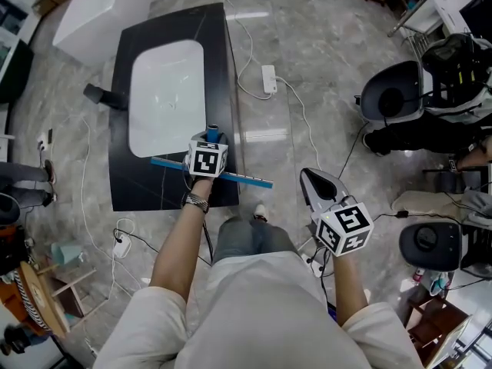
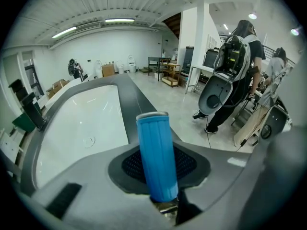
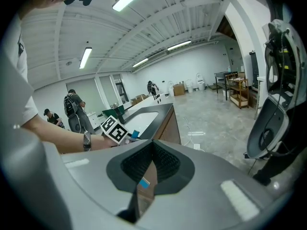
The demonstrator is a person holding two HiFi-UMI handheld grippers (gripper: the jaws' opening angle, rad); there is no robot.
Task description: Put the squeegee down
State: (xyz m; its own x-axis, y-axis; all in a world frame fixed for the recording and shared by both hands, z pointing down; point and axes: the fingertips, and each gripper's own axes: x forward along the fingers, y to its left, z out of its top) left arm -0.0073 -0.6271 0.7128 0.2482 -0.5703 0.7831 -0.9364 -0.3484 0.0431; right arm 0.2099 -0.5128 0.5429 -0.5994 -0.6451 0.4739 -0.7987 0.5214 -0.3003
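Note:
The squeegee (image 1: 246, 178) is blue, and its long blade lies crosswise over the front edge of the black counter (image 1: 223, 52), just in front of the white sink (image 1: 165, 91). My left gripper (image 1: 211, 141) is shut on its upright blue handle (image 2: 154, 152), which stands between the jaws in the left gripper view, above the sink (image 2: 76, 128). My right gripper (image 1: 306, 175) hangs over the floor to the right of the counter, shut and empty. Through the thin slit of my right gripper (image 3: 152, 150), a bit of the blue blade shows.
Cables and a white power strip (image 1: 269, 78) lie on the floor right of the counter. A person with a round dark device (image 2: 225, 87) stands at the right; another unit (image 1: 427, 241) sits near my right hand. A white block (image 1: 100, 6) stands beyond the counter.

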